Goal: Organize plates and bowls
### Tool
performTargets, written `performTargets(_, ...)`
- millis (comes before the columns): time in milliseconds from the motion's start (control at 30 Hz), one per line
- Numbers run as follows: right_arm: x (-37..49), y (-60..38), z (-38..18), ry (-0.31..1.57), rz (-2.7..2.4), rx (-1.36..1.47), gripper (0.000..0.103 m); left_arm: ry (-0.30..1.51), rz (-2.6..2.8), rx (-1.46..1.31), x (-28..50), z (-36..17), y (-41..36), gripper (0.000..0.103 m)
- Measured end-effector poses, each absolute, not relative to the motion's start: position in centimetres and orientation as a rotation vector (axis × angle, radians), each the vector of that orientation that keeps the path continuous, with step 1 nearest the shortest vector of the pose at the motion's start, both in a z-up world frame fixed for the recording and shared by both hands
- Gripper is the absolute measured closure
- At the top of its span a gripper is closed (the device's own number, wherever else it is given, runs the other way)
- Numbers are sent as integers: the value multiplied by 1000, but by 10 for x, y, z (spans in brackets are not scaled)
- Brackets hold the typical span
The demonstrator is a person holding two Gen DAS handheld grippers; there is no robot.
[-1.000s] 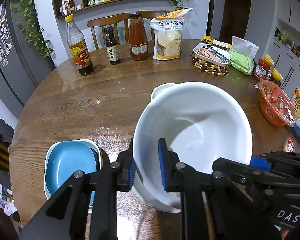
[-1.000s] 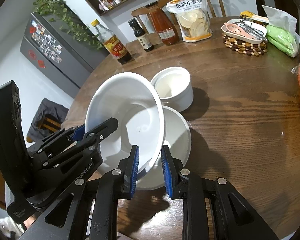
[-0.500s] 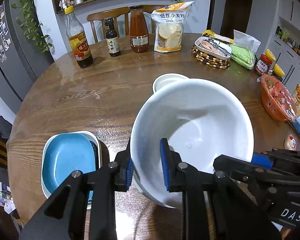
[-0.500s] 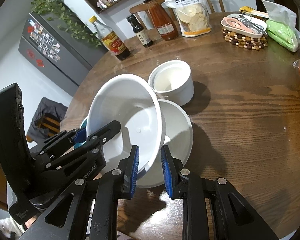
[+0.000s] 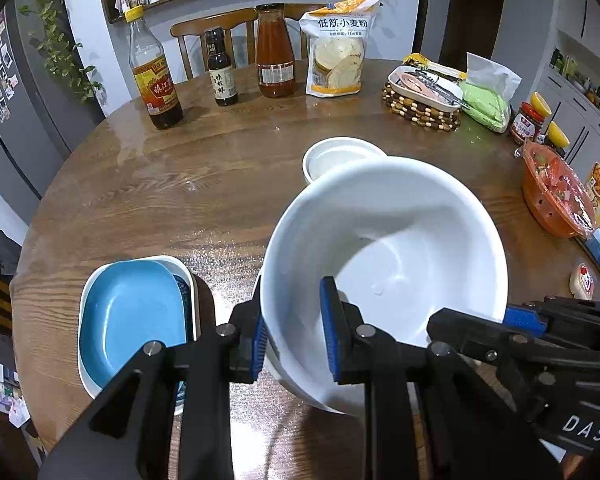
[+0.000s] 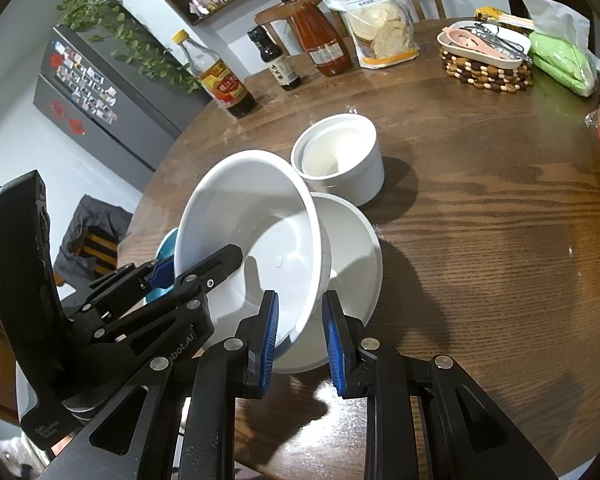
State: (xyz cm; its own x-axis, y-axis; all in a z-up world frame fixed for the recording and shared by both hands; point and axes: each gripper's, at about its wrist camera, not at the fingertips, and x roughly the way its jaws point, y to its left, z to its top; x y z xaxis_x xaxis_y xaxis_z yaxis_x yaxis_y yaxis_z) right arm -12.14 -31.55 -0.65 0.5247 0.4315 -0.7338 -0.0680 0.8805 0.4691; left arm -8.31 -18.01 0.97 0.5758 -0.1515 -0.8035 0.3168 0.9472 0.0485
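Far left on the desk (image 5: 148, 184): blue plate (image 5: 132, 320) nested in a white dish. Left gripper (image 5: 294, 330) pinches the near-left rim of the large white bowl (image 5: 388, 248), one finger (image 5: 332, 328) inside, the other outside. Right gripper (image 6: 300, 330) likewise clamps the bowl's near-right rim. Bowl is airborne, tilted, directly above a second white bowl (image 6: 352, 248); small white crock (image 6: 340, 160) just beyond. Judgement: straight descent nests it.

White bowl (image 5: 384, 264) rim between left hand-held gripper (image 5: 294, 336) pads
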Motion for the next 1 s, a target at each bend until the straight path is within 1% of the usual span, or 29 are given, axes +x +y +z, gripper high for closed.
performTargets(1000,-116,-313,-24,1045,291,430,77,1002,-272,209,-75,-14,-184,81)
